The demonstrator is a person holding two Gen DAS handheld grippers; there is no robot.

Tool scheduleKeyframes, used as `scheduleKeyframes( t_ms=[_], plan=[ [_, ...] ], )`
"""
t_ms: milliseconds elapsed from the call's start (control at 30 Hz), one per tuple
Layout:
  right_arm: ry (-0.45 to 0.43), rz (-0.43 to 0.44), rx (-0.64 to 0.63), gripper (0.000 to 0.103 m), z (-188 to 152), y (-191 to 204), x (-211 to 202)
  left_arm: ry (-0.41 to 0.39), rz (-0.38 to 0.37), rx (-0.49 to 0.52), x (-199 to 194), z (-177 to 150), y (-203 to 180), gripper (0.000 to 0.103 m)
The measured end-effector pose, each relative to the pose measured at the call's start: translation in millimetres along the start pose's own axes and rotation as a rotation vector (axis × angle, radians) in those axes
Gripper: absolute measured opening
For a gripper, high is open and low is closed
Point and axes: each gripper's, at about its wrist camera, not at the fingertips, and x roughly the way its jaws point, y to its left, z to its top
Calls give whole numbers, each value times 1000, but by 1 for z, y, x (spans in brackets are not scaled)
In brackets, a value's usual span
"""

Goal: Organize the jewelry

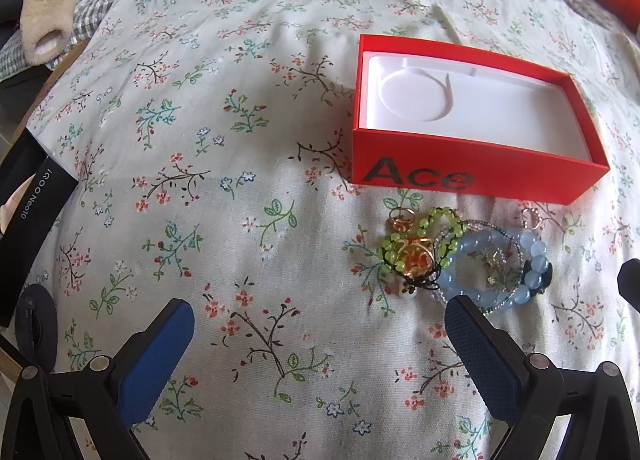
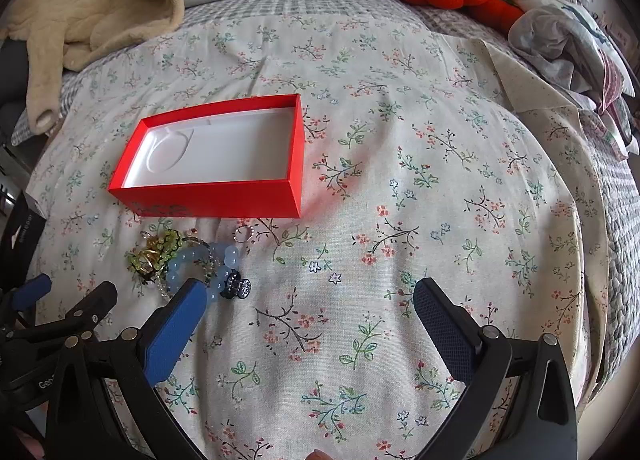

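Left wrist view: left gripper (image 1: 320, 324) is spread wide w/ nothing between the blue pads (image 1: 154, 356), hovering over the floral bedspread (image 1: 224, 107). Landmark = red box (image 1: 480, 175), open, white tray insert bare, sits ahead and to the right. Jewelry heap lies just on the near side of the box's front wall: green bead bracelet (image 1: 400, 248) tangled w/ a gold piece (image 1: 418, 254), blue bead bracelet (image 1: 496, 260) touching it on the right, gold ring (image 1: 402, 217) closest to the box wall, small ring (image 1: 530, 215) near the box's right end. Right-hand pad tip sits just beside the blue beads.

Right wrist view: right gripper (image 2: 310, 304) also fully spread, empty. Same box (image 2: 208, 195) now ahead-left; heap still on its near side, blue bracelet (image 2: 192, 268) partly behind the left pad (image 2: 172, 332). Dark hair-clip-like item (image 2: 238, 288) at the heap's right edge, small ring (image 2: 244, 234) close under the box wall. Nothing in the box yet, so task looks barely begun.

Risks, imo: pieces are interlocked, so pinching one bracelet prob drags the green one + gold piece along, and something drops short of the box. Soft bedding gives under pressure, so pads may dig into fabric and grab cloth instead of beads. Round beads could roll out of a shallow pinch. Both grippers converging on one small heap could bump each other.
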Motion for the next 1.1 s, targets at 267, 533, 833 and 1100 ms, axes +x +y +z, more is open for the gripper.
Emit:
scheduleKeyframes(
  t_ms=[267,533,833,1100],
  plan=[
    [5,-20,-7,103,1,-2,1,4,-2,2,1,-1,-1,103],
    [18,-6,-14,103,0,0,2,38,-27,-18,7,-1,-1,103],
    [143,39,-31,103,9,1,14,64,-93,33,1,17,-1,103],
    [196,99,-42,103,33,6,21,148,-299,-64,21,34,16,98]
  ],
)
